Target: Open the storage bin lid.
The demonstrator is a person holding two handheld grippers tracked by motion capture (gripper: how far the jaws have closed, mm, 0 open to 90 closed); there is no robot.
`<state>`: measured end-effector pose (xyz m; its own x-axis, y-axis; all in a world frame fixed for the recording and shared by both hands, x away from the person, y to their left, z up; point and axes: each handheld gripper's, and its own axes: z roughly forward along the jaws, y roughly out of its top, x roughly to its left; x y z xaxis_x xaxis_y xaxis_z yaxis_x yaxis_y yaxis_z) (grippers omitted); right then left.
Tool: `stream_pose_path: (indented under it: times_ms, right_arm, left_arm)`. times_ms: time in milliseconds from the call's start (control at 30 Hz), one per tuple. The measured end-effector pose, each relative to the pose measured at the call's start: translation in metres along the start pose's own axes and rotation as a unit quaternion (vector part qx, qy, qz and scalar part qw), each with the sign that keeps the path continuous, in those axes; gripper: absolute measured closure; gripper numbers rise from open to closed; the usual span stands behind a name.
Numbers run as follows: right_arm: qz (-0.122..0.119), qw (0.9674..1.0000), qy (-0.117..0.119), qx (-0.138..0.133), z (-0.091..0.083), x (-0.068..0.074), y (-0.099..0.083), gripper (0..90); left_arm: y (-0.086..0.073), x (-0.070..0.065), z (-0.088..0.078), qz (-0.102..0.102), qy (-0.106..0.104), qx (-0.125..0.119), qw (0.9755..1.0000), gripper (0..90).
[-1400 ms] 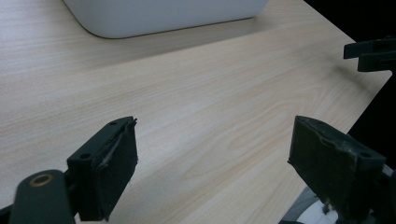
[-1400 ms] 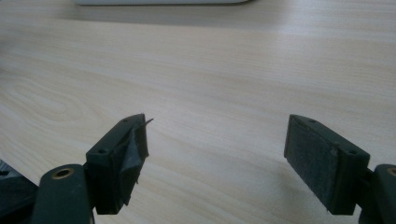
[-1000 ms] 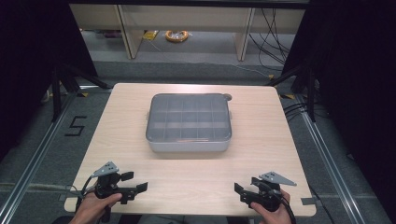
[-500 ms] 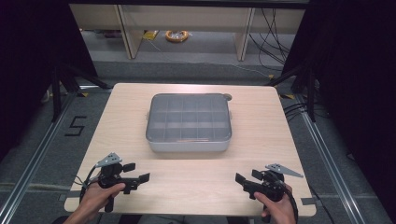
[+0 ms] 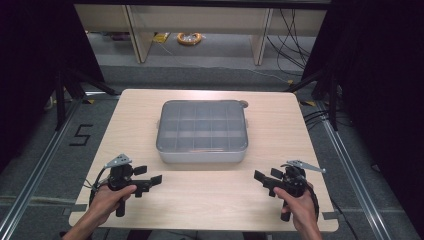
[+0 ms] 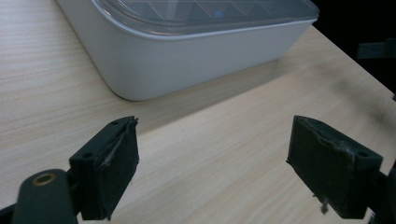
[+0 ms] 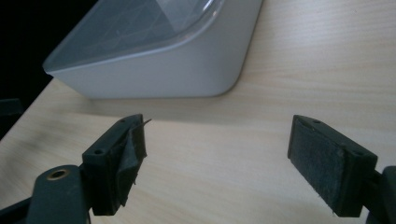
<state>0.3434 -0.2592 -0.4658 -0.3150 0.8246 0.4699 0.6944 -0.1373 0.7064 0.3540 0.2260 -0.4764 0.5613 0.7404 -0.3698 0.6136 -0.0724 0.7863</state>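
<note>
While both jaws stand spread, left gripper (image 5: 150, 181) and right gripper (image 5: 263, 179) best approach lidded box (image 5: 202, 131) level, from opposite near corners.

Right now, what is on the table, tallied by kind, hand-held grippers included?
Compartment box with clear lid: 1
Hand-held grippers, both open, left gripper and right gripper: 2
Total: 3

high view overhead facing forward, both claw views low, close, sharing the box (image 5: 202, 131)
</note>
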Motion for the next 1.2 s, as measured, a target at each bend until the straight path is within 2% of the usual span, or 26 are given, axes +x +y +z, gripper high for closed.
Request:
stream_pose_path:
  times_ms: [33,67,100,233,267,333,433,500,533,567,600,667,733,867,900,933,967,1000,1033,1133,1167,1200]
  right_arm:
    - [-0.017,0.9998,0.006,-0.004,0.003,-0.003,0.004,20.2]
    - [0.006,1.0,0.002,0.003,0.004,0.0,0.006,20.2]
    - [-0.023,0.9997,-0.001,-0.002,0.007,-0.006,0.009,20.3]
    - [-0.013,0.9999,0.002,-0.002,0.015,-0.009,0.018,20.6]
    - [-0.004,1.0,-0.003,0.0,0.016,-0.008,0.019,20.6]
    - [-0.008,1.0,0.003,0.0,0.019,-0.01,0.022,20.7]
    - [-0.018,0.9998,-0.001,-0.003,0.024,-0.011,0.024,21.0]
    - [-0.009,1.0,0.001,-0.003,0.024,-0.01,0.026,21.1]
    - [0.01,0.9999,0.005,-0.001,0.025,-0.007,0.028,21.7]
    - [0.01,0.9999,0.005,-0.001,0.025,-0.007,0.028,21.7]
    - [-0.011,0.9999,0.005,-0.006,0.027,-0.011,0.032,22.4]
    - [-0.014,0.9999,0.003,-0.01,0.029,-0.011,0.034,22.7]
    - [-0.005,0.9999,0.008,-0.014,0.032,-0.011,0.043,24.1]
    - [-0.008,0.9997,0.009,-0.023,0.04,-0.01,0.055,24.8]
    - [-0.001,0.9997,0.012,-0.022,0.041,-0.009,0.059,24.8]
    - [0.039,0.9992,0.008,-0.009,0.04,-0.001,0.06,24.8]
    - [0.039,0.9992,0.008,-0.009,0.04,-0.001,0.06,24.8]
    - [-0.002,0.9997,0.007,-0.022,0.044,-0.008,0.064,24.8]
    - [-0.008,0.9995,0.011,-0.027,0.048,-0.009,0.069,25.2]
    - [-0.001,0.9996,0.012,-0.027,0.053,-0.007,0.074,25.6]
    - [0.023,0.9994,0.016,-0.02,0.054,-0.004,0.075,25.6]
    - [0.025,0.9994,0.017,-0.018,0.055,-0.004,0.075,25.7]
  left_arm:
    - [0.002,0.001,0.001,-0.002,0.002,0.0,1.0,15.7]
    - [0.003,0.002,0.002,-0.003,0.001,0.0,1.0,15.7]
    - [0.003,0.002,0.002,-0.003,0.001,0.0,1.0,15.7]
    - [0.011,0.007,0.006,-0.008,0.005,-0.006,0.9999,15.7]
    - [0.013,0.009,0.006,-0.008,0.006,-0.005,0.9999,15.7]
    - [0.015,0.011,0.006,-0.011,0.007,-0.009,0.9999,15.7]
    - [0.018,0.012,0.006,-0.013,0.008,-0.009,0.9998,15.7]
    - [0.02,0.013,0.007,-0.011,0.012,-0.011,0.9998,15.7]
    - [0.024,0.015,0.008,-0.013,0.008,-0.011,0.9998,15.7]
    - [0.024,0.015,0.008,-0.013,0.008,-0.011,0.9998,15.7]
    - [0.028,0.015,0.008,-0.016,0.004,-0.016,0.9997,15.7]
    - [0.031,0.015,0.008,-0.018,0.006,-0.017,0.9997,15.7]
    - [0.041,0.014,0.009,-0.018,0.009,-0.024,0.9995,15.7]
    - [0.053,0.016,0.015,-0.017,0.014,-0.021,0.9995,15.7]
    - [0.055,0.017,0.016,-0.017,0.013,-0.019,0.9996,15.7]
    - [0.058,0.017,0.017,-0.018,0.013,-0.019,0.9996,15.7]
    - [0.058,0.017,0.017,-0.018,0.013,-0.019,0.9996,15.7]
    - [0.061,0.018,0.019,-0.019,0.014,-0.019,0.9995,15.7]
    - [0.064,0.018,0.022,-0.02,0.015,-0.02,0.9995,15.7]
    - [0.067,0.019,0.028,-0.022,0.016,-0.015,0.9995,15.7]
    - [0.068,0.019,0.03,-0.021,0.016,-0.014,0.9996,15.7]
    - [0.069,0.021,0.032,-0.019,0.015,-0.012,0.9996,15.7]
